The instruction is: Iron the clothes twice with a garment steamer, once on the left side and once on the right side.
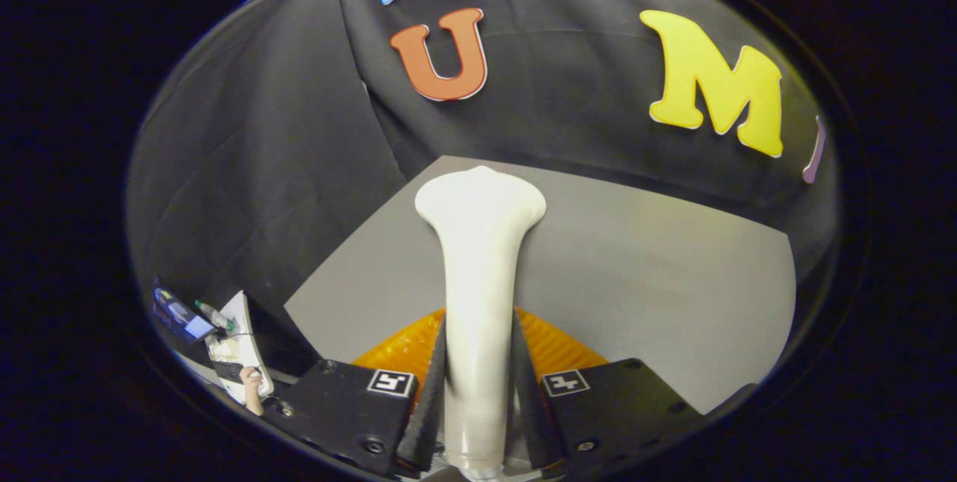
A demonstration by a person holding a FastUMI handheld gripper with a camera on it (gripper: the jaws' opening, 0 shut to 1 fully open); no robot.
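We have the steamer (pixel 478 273) in the claw (pixel 478 392): both dark fingers (pixel 430 400) press on the lower stretch of its white handle, one on each side, so the claw is closed on it

Steamer runs straight ahead from the claw, neck narrowing then flaring to a broad rounded head at the far end; head sits out over the grey counter (pixel 658 288), near where the counter meets the black cloth wall (pixel 247 190)

Handling, our judgement: hard glossy plastic, stiff, no give under the fingers, likely slick. Weight probably sits toward the head, so it will want to swing or twist in a narrow pinch. The straight part of the handle, where we hold now, looks the right place; the flared head offers no parallel faces to pinch

Orange ribbed cloth (pixel 553 344) lies on the counter just under and either side of the steamer, close to the fingers. We take it for the clothes; only a small part shows

Pose: the claw seems raised above the counter, aimed forward and angled slightly down, steamer head well past the orange cloth. Whether the head touches anything we cannot tell

Well off to the left of the steamer, beyond the counter, some clutter with a lit screen (pixel 179 314) and a hand (pixel 253 385)
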